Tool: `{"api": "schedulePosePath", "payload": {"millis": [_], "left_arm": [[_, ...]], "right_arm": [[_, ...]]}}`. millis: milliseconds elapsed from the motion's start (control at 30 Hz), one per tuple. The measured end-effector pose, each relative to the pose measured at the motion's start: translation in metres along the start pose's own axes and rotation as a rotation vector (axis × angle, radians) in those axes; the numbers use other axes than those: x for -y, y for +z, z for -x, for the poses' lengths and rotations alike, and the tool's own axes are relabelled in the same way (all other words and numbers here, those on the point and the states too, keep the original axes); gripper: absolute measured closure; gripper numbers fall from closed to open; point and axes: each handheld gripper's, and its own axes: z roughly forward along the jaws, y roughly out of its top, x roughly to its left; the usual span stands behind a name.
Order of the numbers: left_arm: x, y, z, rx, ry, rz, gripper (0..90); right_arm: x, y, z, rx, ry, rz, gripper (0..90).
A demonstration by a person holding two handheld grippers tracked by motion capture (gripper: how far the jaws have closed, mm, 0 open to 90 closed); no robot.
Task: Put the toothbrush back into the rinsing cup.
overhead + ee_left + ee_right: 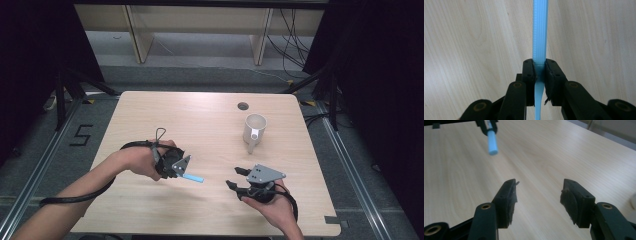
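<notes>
The left tongs (pixel 186 170) are clamped on a thin blue strip (pixel 193 177), holding it just above the surface (pixel 200 120) with its free end pointing toward the right tongs (pixel 235 177). Those stand open with nothing between them, a short way off. A white mug (pixel 254 129) stands farther back, well apart. The strip is narrow and looks flexible: if the right tongs close off-centre they may miss it or bend it, and a pull could slide it out of the left grip.
</notes>
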Motion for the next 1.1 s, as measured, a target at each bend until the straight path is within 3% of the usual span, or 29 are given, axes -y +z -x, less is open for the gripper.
{"api": "schedulePosePath", "payload": {"millis": [33,67,100,300,533,567,633,667,700,1100], "left_arm": [[-0.001,-0.001,-0.002,0.000,0.026,-0.021,78.4],[-0.003,0.000,-0.001,0.003,0.010,-0.006,78.4],[-0.004,0.000,-0.001,0.005,0.007,-0.004,78.4],[-0.011,0.003,-0.002,0.019,0.018,-0.007,78.4],[-0.019,0.003,-0.004,0.023,0.018,0.002,78.4],[-0.020,0.002,-0.005,0.017,0.029,-0.003,78.3],[-0.022,0.002,-0.005,0.017,0.022,0.007,78.4],[-0.023,0.001,-0.007,0.018,0.040,-0.008,78.3],[-0.024,0.001,-0.006,0.018,0.021,0.011,78.3],[-0.026,0.000,-0.008,0.027,0.019,0.020,78.4]], "right_arm": [[-0.001,0.003,-0.002,-0.013,-0.009,0.000,45.9],[-0.002,0.005,-0.006,-0.029,0.008,-0.003,45.9],[-0.004,0.008,-0.007,-0.050,-0.026,0.007,46.0],[-0.013,0.022,-0.019,-0.117,-0.046,0.038,47.2],[-0.021,0.036,-0.029,-0.140,-0.042,0.054,49.4],[-0.022,0.038,-0.028,-0.148,-0.068,0.052,50.1],[-0.022,0.041,-0.029,-0.142,-0.078,0.064,51.7],[-0.022,0.042,-0.029,-0.148,-0.082,0.064,52.5],[-0.021,0.044,-0.030,-0.152,-0.067,0.064,53.4],[-0.019,0.049,-0.030,-0.154,-0.068,0.071,61.9]]}}
